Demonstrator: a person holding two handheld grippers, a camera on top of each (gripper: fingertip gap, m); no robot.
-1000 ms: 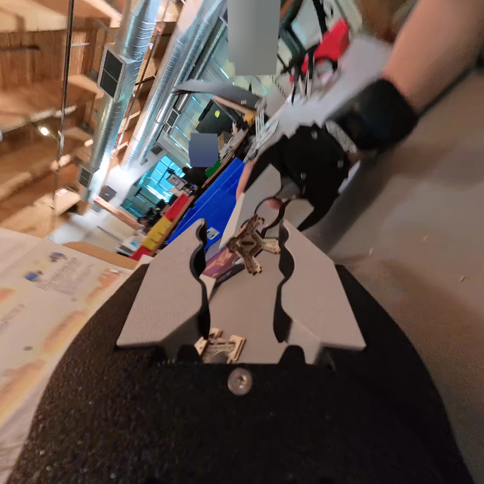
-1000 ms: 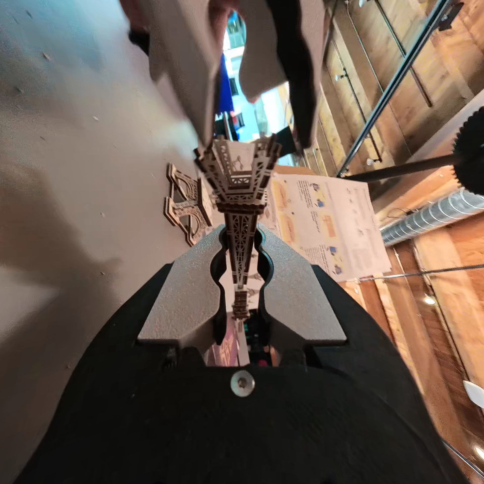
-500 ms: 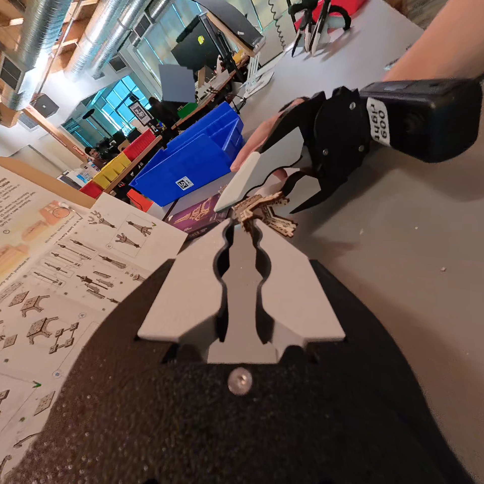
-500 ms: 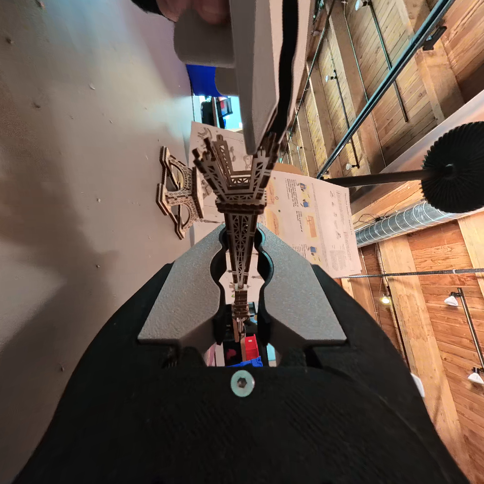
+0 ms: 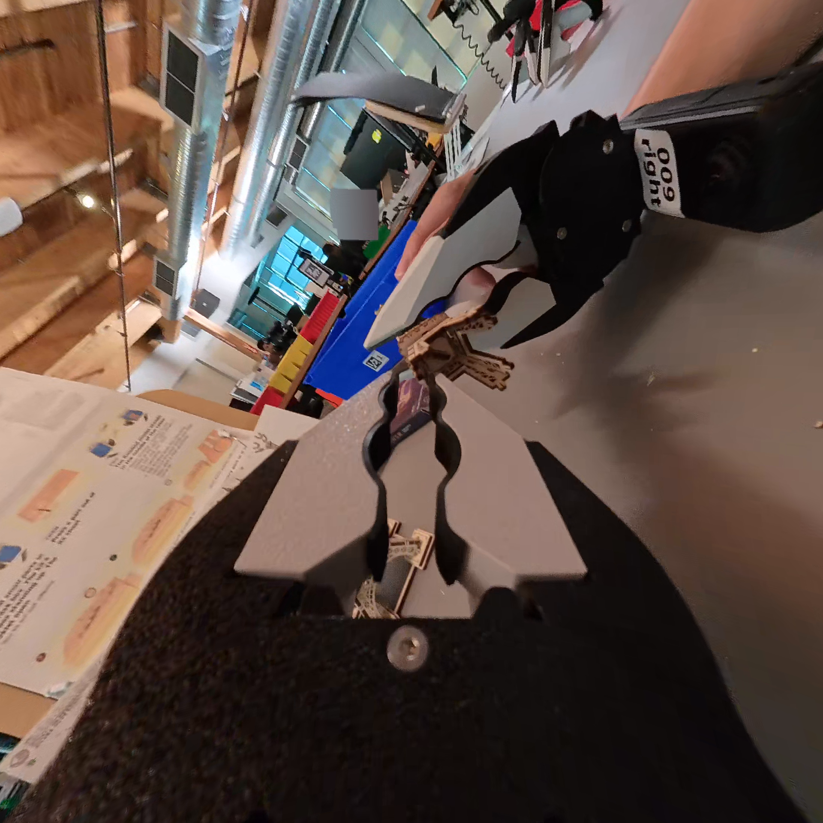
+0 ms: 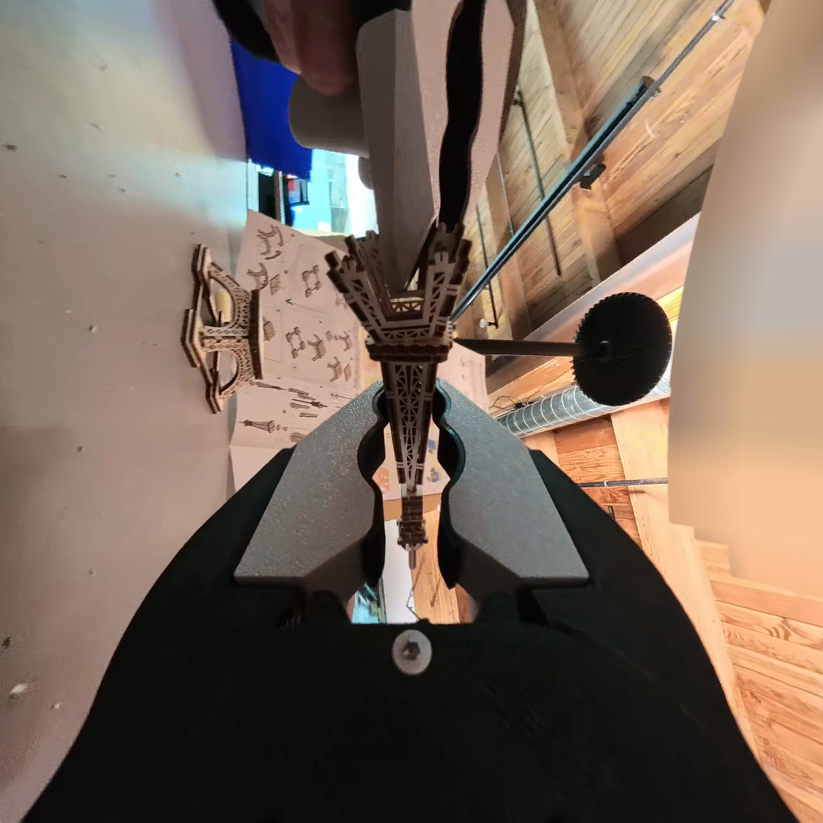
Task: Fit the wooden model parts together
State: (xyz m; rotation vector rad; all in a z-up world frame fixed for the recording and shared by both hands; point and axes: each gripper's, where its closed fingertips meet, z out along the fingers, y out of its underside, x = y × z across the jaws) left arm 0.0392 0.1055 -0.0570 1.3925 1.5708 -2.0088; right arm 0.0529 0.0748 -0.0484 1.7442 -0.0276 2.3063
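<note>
My right gripper [image 6: 409,392] is shut on the slim spire end of a wooden lattice tower section [image 6: 407,338], whose splayed legs point away from it. It also shows in the left wrist view [image 5: 445,329], holding the tower section [image 5: 450,356] above the table. My left gripper [image 5: 414,387] comes from the opposite side and its tips are closed on one leg of that section. Its fingers [image 6: 392,156] reach in from the top of the right wrist view. The wooden arched base part [image 6: 222,329] stands apart on the table; a bit of it shows behind my left fingers [image 5: 401,561].
The grey table [image 5: 668,445] carries an open instruction sheet [image 5: 111,512] beside the base, also seen in the right wrist view [image 6: 307,338]. Blue bins [image 5: 356,338] and a purple box [image 5: 409,423] lie beyond. A person's bare arm holds the right gripper. Left and right tips are no more than a few centimetres apart.
My left gripper went from wide open to nearly closed and moved its tips onto the tower's legs. The right gripper kept its hold on the spire, turning a little.
</note>
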